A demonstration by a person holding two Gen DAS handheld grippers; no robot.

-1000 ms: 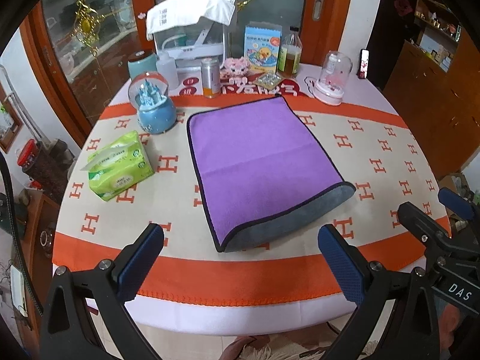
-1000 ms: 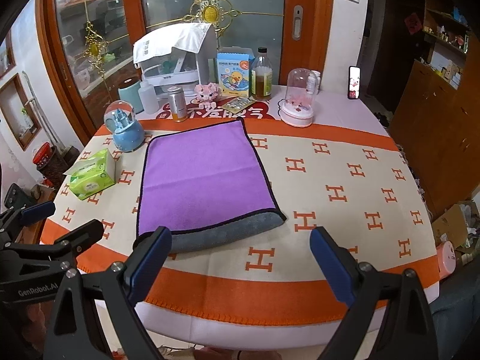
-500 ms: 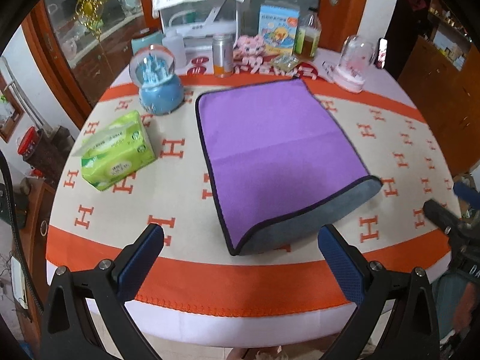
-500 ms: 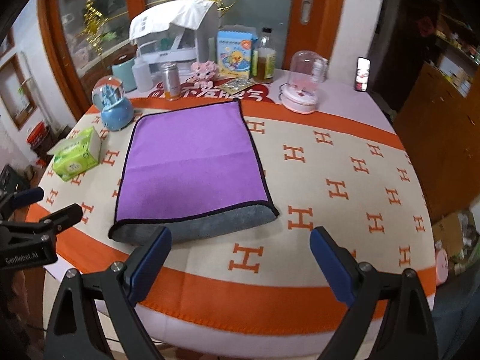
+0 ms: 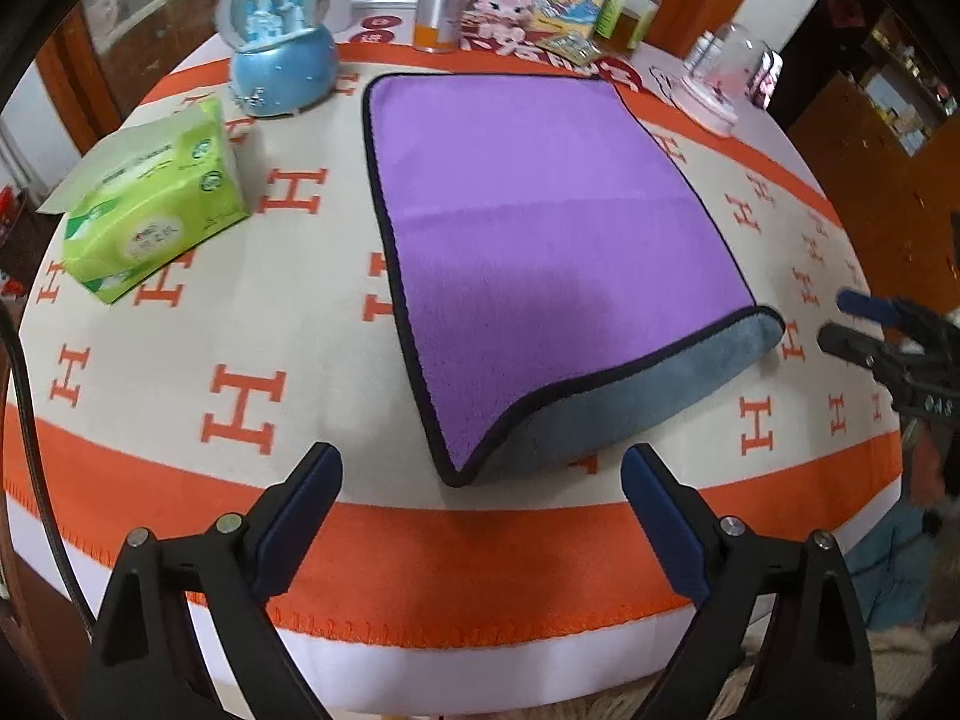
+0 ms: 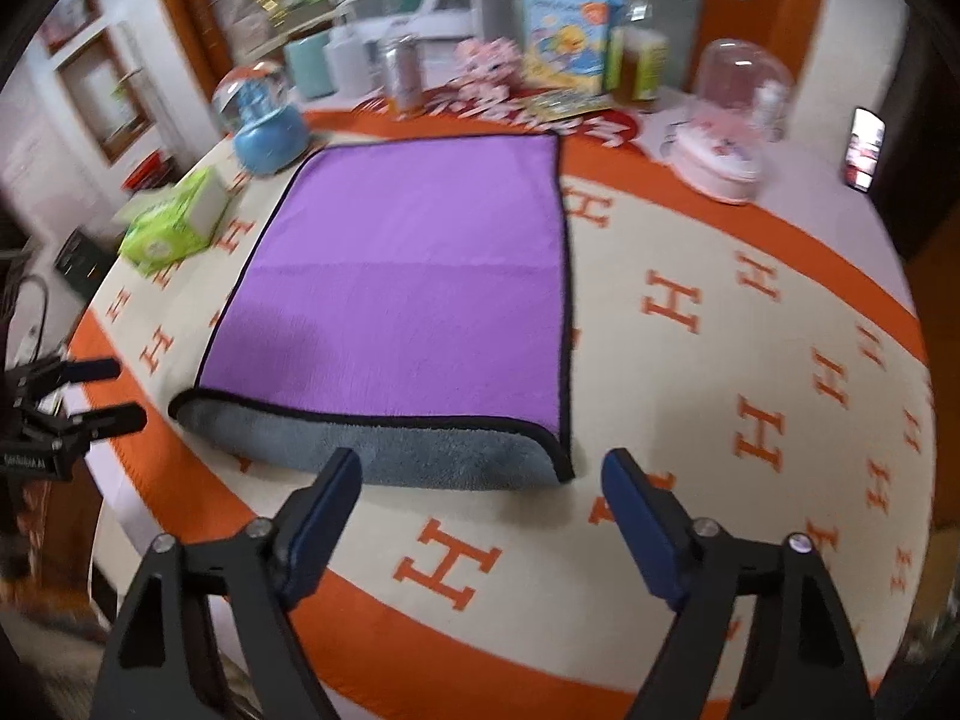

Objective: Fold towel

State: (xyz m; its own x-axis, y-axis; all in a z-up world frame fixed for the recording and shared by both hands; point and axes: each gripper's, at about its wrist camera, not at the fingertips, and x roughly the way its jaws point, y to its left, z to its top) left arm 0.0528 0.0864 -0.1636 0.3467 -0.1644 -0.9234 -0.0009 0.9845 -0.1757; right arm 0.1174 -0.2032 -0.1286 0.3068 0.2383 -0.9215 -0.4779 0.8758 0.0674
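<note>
The towel sits pretty much dead centre in the left wrist view, lying flat on the round table with the cream-and-orange H-pattern cloth. It's purple on top with a thin black trim, and it's folded over once: the grey underside peeks out as a rounded band along the near edge, running from the lower middle of the frame up toward the right. There's a faint crease line straight across the purple, about halfway up. In the right wrist view the towel fills the centre-left, the same grey band along its bottom edge, and that shot is a bit motion-blurred.

Left gripper is at the bottom of its frame, jaws spread wide with nothing between them, fingertips just short of the towel's near corner. Right gripper is likewise wide apart and empty, its left fingertip overlapping the grey band in the picture; can't tell if it's actually touching.

Tissue pack is at the left, snow globe upper left, both apart from the towel.
</note>
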